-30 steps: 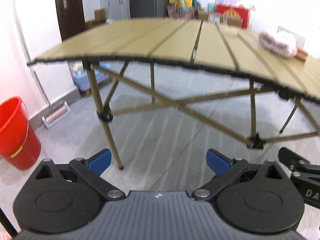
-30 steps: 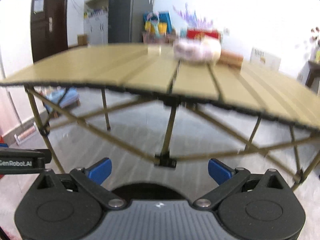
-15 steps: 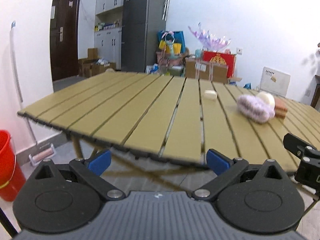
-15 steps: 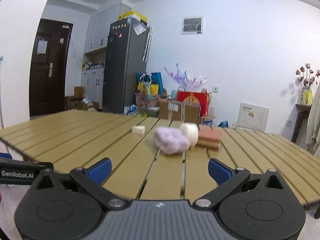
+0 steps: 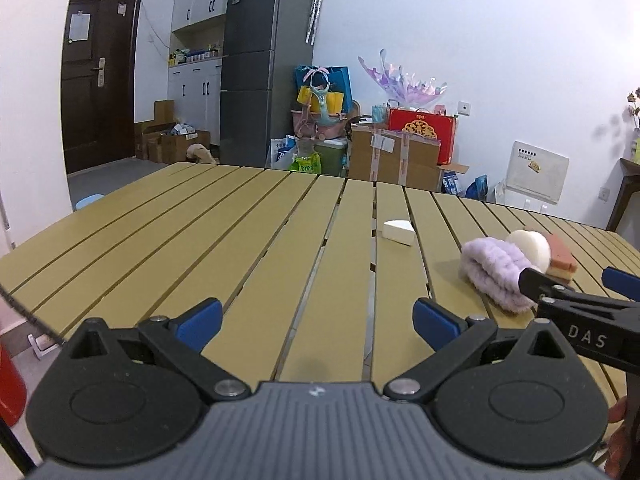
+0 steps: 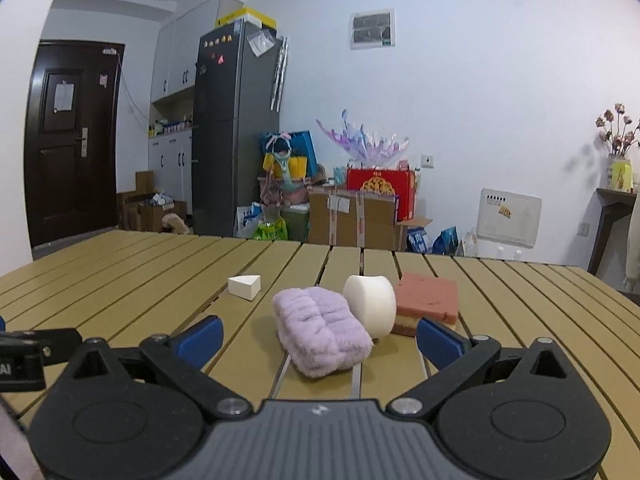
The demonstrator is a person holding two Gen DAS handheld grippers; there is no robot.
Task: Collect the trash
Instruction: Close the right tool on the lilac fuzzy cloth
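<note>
right tongs (image 6: 318, 340): i see them spread, empty, purple cloth (image 6: 322, 332) mid-frame between the tips. left tongs (image 5: 316, 322): spread, empty; cloth at right of frame.

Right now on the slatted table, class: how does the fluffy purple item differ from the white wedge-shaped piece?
The fluffy purple item is lilac and furry; the white wedge is smooth with flat faces and sharp edges. The purple item is clearly larger than the wedge. The purple item sits close against a white cylinder, apparently touching it; the wedge lies alone, farther back and left. Both rest on the table, and neither is held by a hand-held gripper.
</note>
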